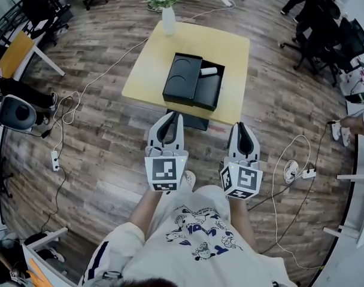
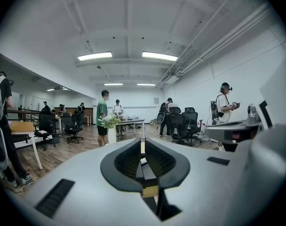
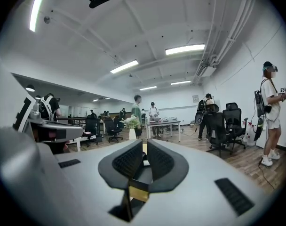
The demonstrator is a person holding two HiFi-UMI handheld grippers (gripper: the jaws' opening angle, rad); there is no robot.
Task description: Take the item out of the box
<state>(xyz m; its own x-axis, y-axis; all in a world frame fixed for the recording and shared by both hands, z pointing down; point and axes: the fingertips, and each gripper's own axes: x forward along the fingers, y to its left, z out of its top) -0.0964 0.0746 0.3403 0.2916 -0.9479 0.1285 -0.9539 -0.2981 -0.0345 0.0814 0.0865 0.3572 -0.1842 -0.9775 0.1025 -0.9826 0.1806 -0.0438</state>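
An open black box (image 1: 194,81) lies in the middle of a square yellow table (image 1: 146,70). At the box's far right corner rests a small white cylindrical item (image 1: 208,71). Both grippers hover over the wooden floor on the near side of the table, pointing toward it and well short of the box. My left gripper (image 1: 177,116) is shut with nothing in it, its tips near the table's front edge. My right gripper (image 1: 240,125) is beside it, also shut and empty. In both gripper views the jaws (image 2: 143,144) (image 3: 144,144) hide the box and show only a strip of the table.
A white vase of flowers (image 1: 168,17) stands at the table's far edge. A dark flat thing (image 1: 191,121) sits under its near edge. Cables and a power strip (image 1: 55,160) lie on the floor. Office chairs (image 1: 325,34), desks and several standing people surround the area.
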